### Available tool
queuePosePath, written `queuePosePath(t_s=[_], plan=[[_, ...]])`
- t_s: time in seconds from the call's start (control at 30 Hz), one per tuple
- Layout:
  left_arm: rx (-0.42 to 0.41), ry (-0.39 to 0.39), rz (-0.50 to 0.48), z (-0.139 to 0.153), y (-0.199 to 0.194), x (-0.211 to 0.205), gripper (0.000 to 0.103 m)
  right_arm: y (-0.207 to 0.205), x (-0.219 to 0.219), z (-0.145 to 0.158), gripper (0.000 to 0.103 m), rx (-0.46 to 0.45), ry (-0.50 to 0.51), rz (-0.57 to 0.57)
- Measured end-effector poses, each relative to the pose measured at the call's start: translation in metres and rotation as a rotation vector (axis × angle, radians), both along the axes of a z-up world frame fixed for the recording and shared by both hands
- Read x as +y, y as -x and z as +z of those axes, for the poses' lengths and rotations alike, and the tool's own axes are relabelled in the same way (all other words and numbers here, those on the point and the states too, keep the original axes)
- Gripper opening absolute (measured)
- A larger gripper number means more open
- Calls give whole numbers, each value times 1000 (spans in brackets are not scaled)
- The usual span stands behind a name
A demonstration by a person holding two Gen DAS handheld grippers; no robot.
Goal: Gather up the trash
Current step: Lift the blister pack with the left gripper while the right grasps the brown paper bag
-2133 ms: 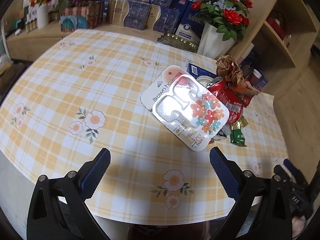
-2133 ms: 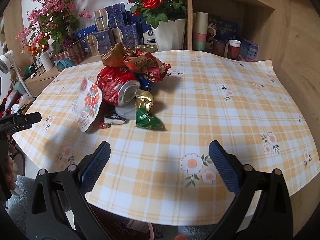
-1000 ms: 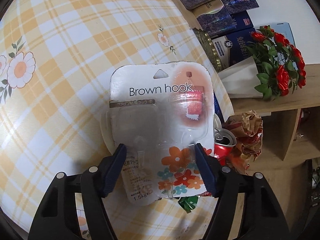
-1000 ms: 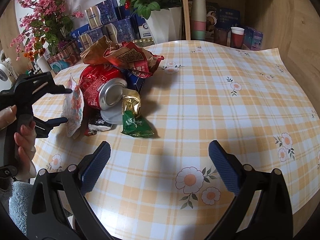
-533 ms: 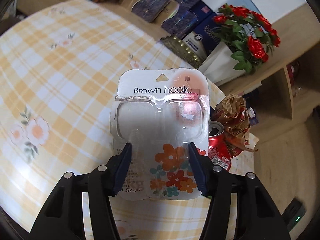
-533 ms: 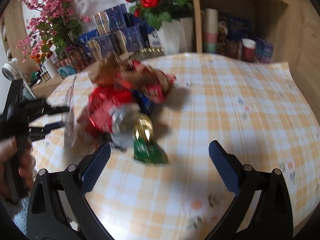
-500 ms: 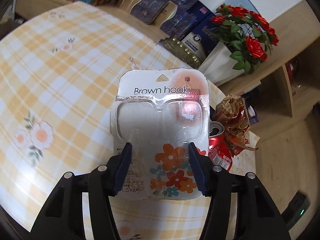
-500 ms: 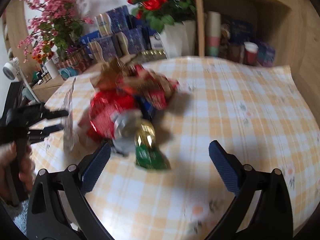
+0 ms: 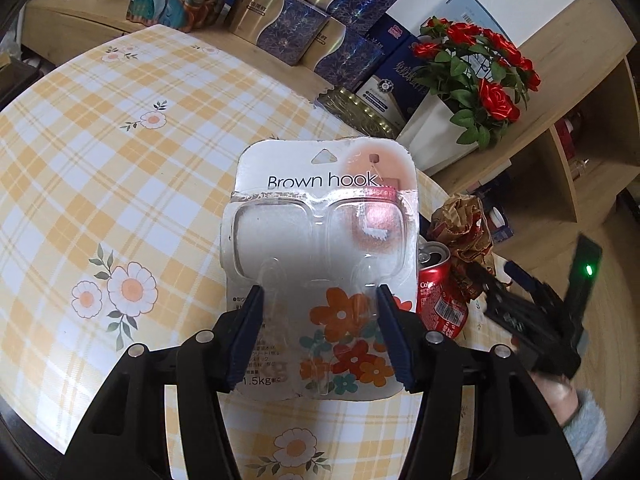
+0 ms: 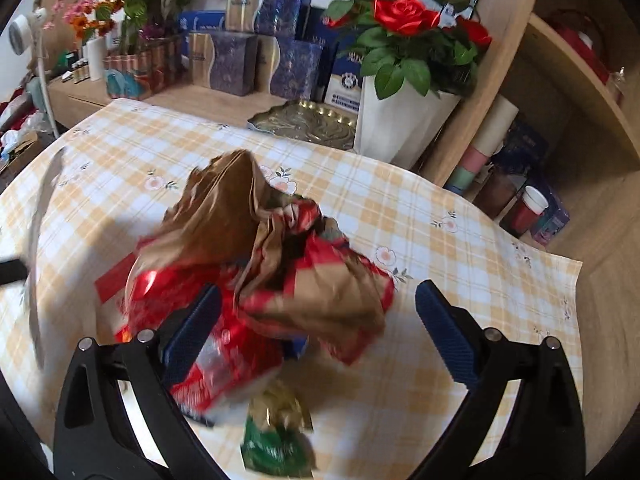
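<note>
Left wrist view: your left gripper [image 9: 320, 326] clamps the "Brown hook" blister pack [image 9: 324, 248], marked "1.5kg", above the checked tablecloth [image 9: 100, 168]. Only the right wrist view shows the green wrapper [image 10: 276, 446]; there your right gripper [image 10: 318, 330], jaws wide and just closing slightly, straddles the crumpled brown-and-red wrapper [image 10: 276, 256].

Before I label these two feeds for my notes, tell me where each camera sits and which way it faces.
Left wrist: on the left gripper, angled down over the checked table; its two fingers clamp the Brown hook blister pack; the other gripper and a grey sleeve show at right.
Right wrist: on the right gripper, angled down at the trash pile, jaws open around the crumpled brown wrapper; only its own fingers show clearly.
Shared: the wrapper, the red can, the rose pot and the blue boxes.
</note>
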State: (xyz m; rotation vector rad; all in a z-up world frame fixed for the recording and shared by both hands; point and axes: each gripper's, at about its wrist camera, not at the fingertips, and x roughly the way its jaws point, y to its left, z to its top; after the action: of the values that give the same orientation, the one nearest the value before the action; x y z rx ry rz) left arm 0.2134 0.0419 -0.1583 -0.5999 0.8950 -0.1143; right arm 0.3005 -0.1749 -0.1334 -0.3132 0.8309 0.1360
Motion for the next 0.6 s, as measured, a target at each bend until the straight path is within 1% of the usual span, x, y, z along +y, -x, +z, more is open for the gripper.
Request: queuePosePath(t_s=[0.03,0.07,0.1,0.13,0.17,0.23,0.3,0.33,0.37,0.6], plan=[[-3,-1,-3,0,0,0,55,-6,3,-3,89,16,18,-10],[-5,-2,-5,1,0,-1,55,-12,5,-6,84,30,29,-18],[-8,-2,-8,1,1,-1,55,-17,6,-8,79,45,32,-25],[-11,-3,-10,2,1,-1,55,-23,7,-11,77,71,27,-28],[-14,-4,-12,2,2,-1,55,-25,9,-13,68,86,23,-27],[-23,-13,-20,4,2,-2,55,-27,12,-13,63,84,37,-33],[-31,-22,-29,5,4,-2,55,-25,12,-5,54,59,19,-27],[-36,-26,-33,6,5,-2,55,-22,11,1,53,40,-4,-26],[-40,-29,-36,7,5,-1,55,-17,9,11,48,12,-40,-25],[-73,-45,-60,17,14,0,55,16,2,51,45,-118,-108,-8]])
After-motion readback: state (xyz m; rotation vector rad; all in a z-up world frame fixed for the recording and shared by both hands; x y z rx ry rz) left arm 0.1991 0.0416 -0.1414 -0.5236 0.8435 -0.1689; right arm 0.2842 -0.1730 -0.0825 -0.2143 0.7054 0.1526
